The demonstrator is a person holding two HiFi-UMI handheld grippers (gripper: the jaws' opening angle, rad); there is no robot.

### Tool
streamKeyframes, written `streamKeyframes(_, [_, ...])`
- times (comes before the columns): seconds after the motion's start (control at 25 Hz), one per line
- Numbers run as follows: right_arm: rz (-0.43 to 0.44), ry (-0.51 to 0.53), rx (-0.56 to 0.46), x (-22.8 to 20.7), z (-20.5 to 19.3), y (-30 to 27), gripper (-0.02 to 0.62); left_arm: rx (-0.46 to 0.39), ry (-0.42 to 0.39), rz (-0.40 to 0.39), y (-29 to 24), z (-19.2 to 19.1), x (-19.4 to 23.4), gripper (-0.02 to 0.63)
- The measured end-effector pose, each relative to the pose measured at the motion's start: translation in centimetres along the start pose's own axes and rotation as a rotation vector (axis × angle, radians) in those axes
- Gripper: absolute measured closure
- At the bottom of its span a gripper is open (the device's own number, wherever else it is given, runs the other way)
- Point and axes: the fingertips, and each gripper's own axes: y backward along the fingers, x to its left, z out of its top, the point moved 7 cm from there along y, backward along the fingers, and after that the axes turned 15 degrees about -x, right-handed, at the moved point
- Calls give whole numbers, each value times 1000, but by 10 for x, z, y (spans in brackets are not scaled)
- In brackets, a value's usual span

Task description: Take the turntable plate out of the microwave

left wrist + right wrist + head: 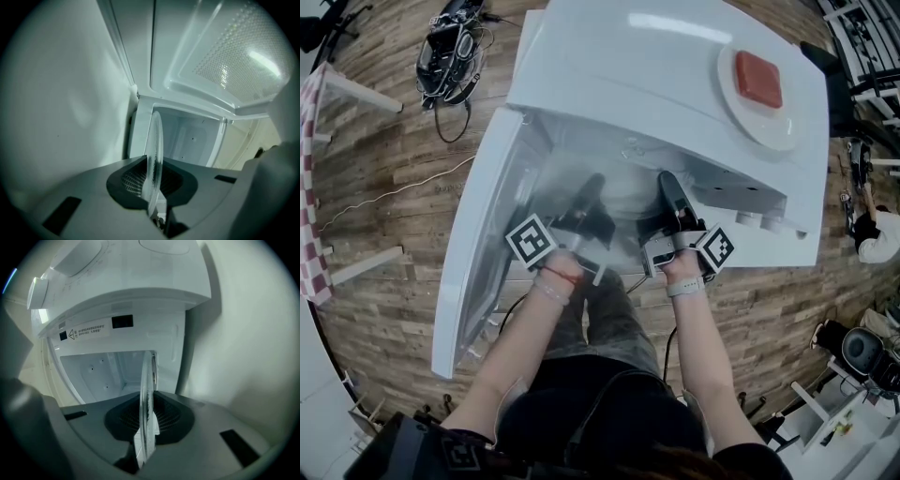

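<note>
The white microwave (675,84) stands with its door (473,253) swung open to the left. Both grippers reach level into the cavity. The glass turntable plate (630,190) lies between them, pale and hard to make out in the head view. In the left gripper view the plate (155,145) stands edge-on between the jaws, and my left gripper (152,199) is shut on its rim. The right gripper view shows the same rim (147,390) edge-on, with my right gripper (146,432) shut on it. In the head view the left gripper (591,183) and right gripper (668,185) hold opposite sides.
On top of the microwave a white dish (761,94) carries a red block (758,79). Control knobs (759,222) sit on the front right. The cavity walls and ceiling are close around both grippers. Cables (450,52) lie on the wooden floor at far left.
</note>
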Motion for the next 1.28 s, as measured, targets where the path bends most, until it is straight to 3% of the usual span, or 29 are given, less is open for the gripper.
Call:
streamKeyframes(0.72, [43,9,39,-1,-6,9,555,-51,-37,-35,-5,8,1,571])
streamKeyframes(1.28, [72,32,71,0,-3,26,555,10,-92,-37,-10,3,2,572])
